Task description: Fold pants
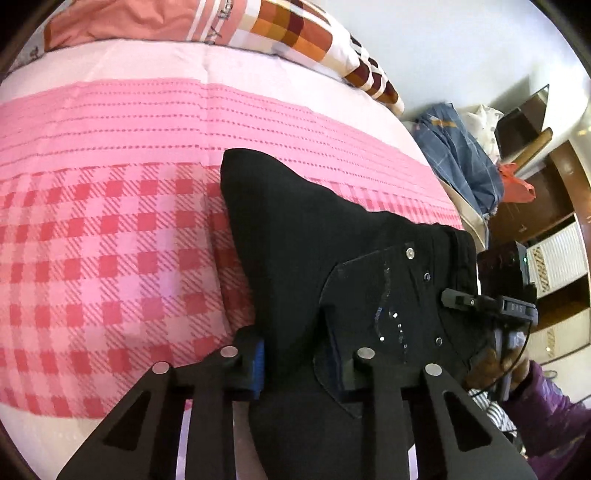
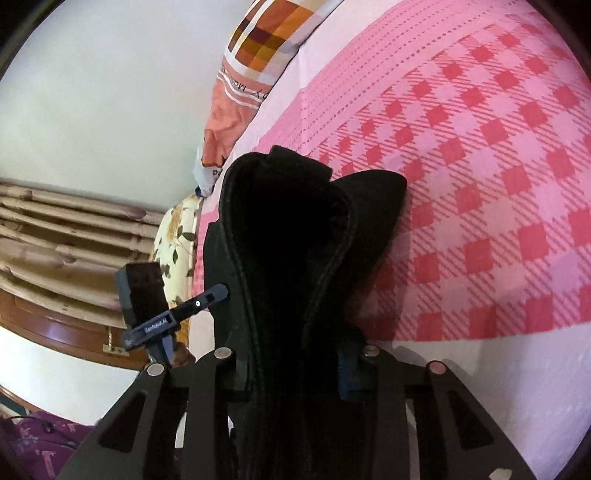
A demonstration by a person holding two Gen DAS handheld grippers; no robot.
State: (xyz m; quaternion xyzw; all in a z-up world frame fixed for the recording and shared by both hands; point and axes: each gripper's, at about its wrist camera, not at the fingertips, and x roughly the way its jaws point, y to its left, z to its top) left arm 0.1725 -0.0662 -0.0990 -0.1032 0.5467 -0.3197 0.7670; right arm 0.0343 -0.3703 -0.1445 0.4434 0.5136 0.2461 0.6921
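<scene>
Bed edge: in the left wrist view the bed [image 1: 110,221] curves away on the right side, just beyond the pants' waistband; past it stand a heap of blue cloth [image 1: 458,158] and brown shelving [image 1: 554,206].
Open room: a wide stretch of the pink checked bedspread [image 2: 480,184] lies bare on the side away from that edge, up to the pillows [image 1: 295,29] by the white wall.
Pants: black pants [image 1: 295,236] lie on the bedspread near the bed's edge, bunched and partly raised between both tools.
Left hand-held gripper: the left hand-held gripper [image 1: 306,354] is clenched on the pants beside a back pocket; cloth fills the gap between its blue-padded fingers.
Right hand-held gripper: the right hand-held gripper [image 2: 295,365] grasps a thick fold of the pants, seams running up between its fingers; its tip also shows at the waistband in the left view.
Materials: the pants are dense dark denim with metal rivets and small studs on the pocket [image 1: 399,302]; the bedspread is thin woven cotton, checks giving way to dotted stripes.
Shapes: the raised fold stands as a rounded hump with a soft hollow.
</scene>
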